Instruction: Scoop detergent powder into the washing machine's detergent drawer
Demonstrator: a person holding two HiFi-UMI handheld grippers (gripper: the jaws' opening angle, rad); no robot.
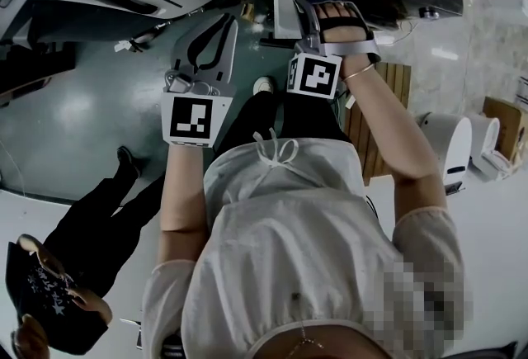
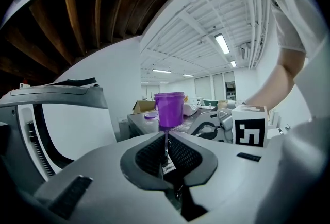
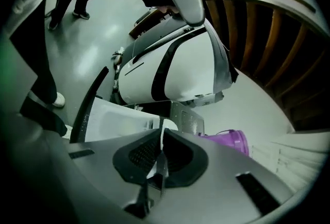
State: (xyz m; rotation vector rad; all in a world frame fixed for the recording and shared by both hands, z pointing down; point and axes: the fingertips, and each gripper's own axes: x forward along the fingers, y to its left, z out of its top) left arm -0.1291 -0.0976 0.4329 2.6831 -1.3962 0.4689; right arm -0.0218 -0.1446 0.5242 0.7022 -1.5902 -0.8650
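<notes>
- Purple cup (image 2: 169, 108) is standing upright on the grey counter (image 2: 138, 125) in the left gripper view, straight ahead of the left tongs (image 2: 165, 138), whose jaws are pressing together with nothing between them.
- Only the right gripper view is showing the white drawer tray (image 3: 121, 121), lying open beside the white machine body (image 3: 178, 71). There the cup is sitting just right of the right tongs (image 3: 161, 135), which are likewise pressing together and carrying nothing.
- Head view is catching no more than a purple sliver at its top edge, while both tongs are hovering side by side, apart, over the grey floor (image 1: 82, 118).
- At that view's lower left, a second person (image 1: 74, 283) in dark clothes is standing.
</notes>
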